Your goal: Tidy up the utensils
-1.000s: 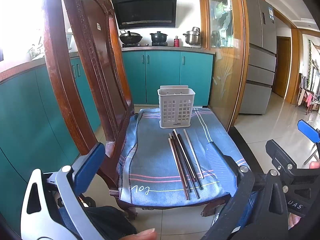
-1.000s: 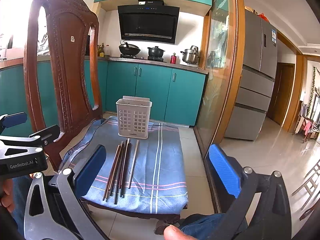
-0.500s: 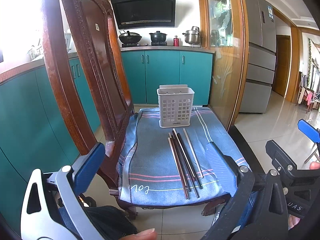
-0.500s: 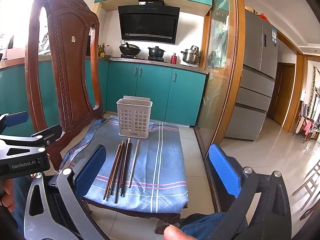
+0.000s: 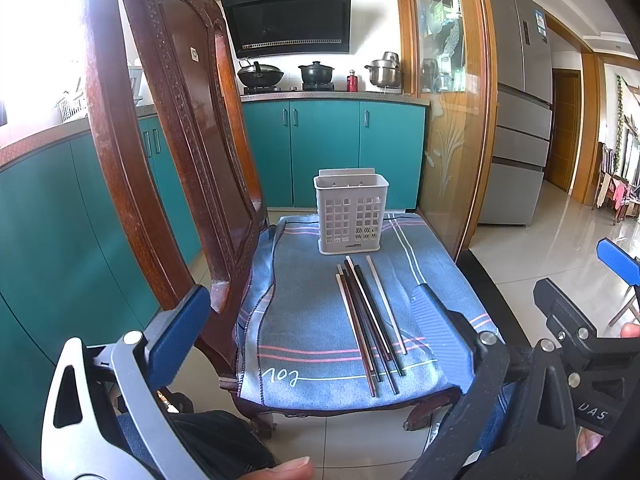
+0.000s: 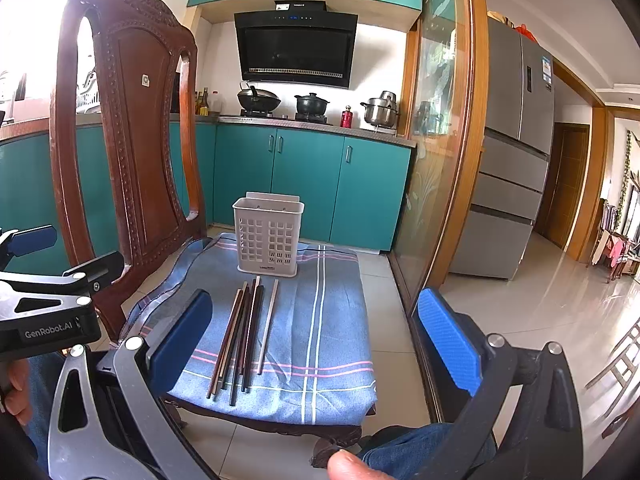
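Note:
Several chopsticks (image 5: 370, 322), dark, reddish and pale, lie side by side on a blue striped cloth (image 5: 304, 320) over a chair seat. They also show in the right wrist view (image 6: 245, 330). A white perforated utensil holder (image 5: 351, 216) stands upright just behind them, also in the right wrist view (image 6: 268, 236). My left gripper (image 5: 308, 320) is open and empty, held in front of the seat. My right gripper (image 6: 316, 332) is open and empty too, near the seat's front edge.
The carved wooden chair back (image 5: 176, 128) rises at the left of the seat. A glass partition with a wooden frame (image 5: 452, 120) stands to the right. Teal cabinets (image 5: 332, 148) and a stove with pots are behind. Tiled floor (image 6: 520, 280) lies to the right.
Both grippers have barely moved; the views have shifted slightly. The chopsticks and the holder have not moved.

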